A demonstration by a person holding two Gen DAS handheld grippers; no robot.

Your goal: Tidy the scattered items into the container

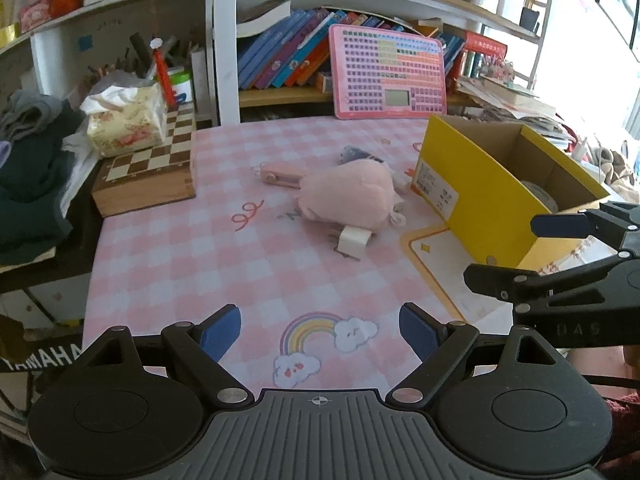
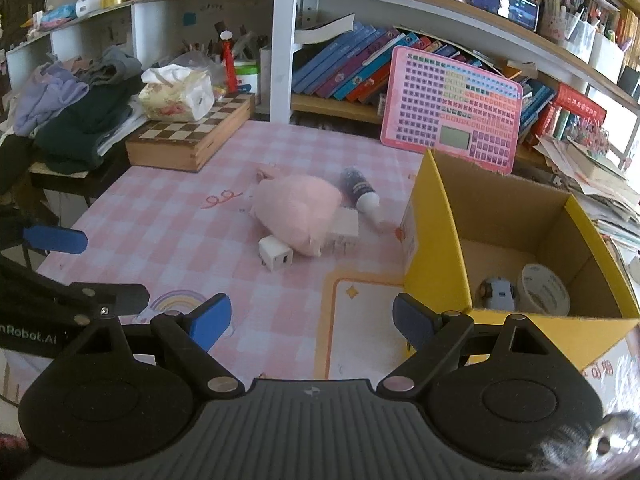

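A pink plush toy [image 1: 348, 196] [image 2: 298, 210] lies mid-table on the pink checked cloth. A white charger plug [image 1: 354, 242] [image 2: 276, 258] touches its near side. A small pink gadget [image 1: 276, 176] lies behind it, and a dark bottle with a white cap [image 2: 362, 192] and a white box [image 2: 344, 228] lie on its right. The yellow cardboard box [image 1: 472, 200] [image 2: 436, 240] at right holds a tape roll [image 2: 544, 288] and a small grey object [image 2: 496, 292]. My left gripper [image 1: 320, 330] is open and empty, near the table's front. My right gripper [image 2: 310, 320] is open and empty, beside the box.
A wooden chess box [image 1: 152, 172] with a tissue pack [image 1: 124, 120] on it stands at the back left. A pink keyboard toy [image 1: 390, 72] leans on the bookshelf behind. Piled clothes [image 2: 72, 112] sit far left. Papers [image 2: 592, 176] stack behind the yellow box.
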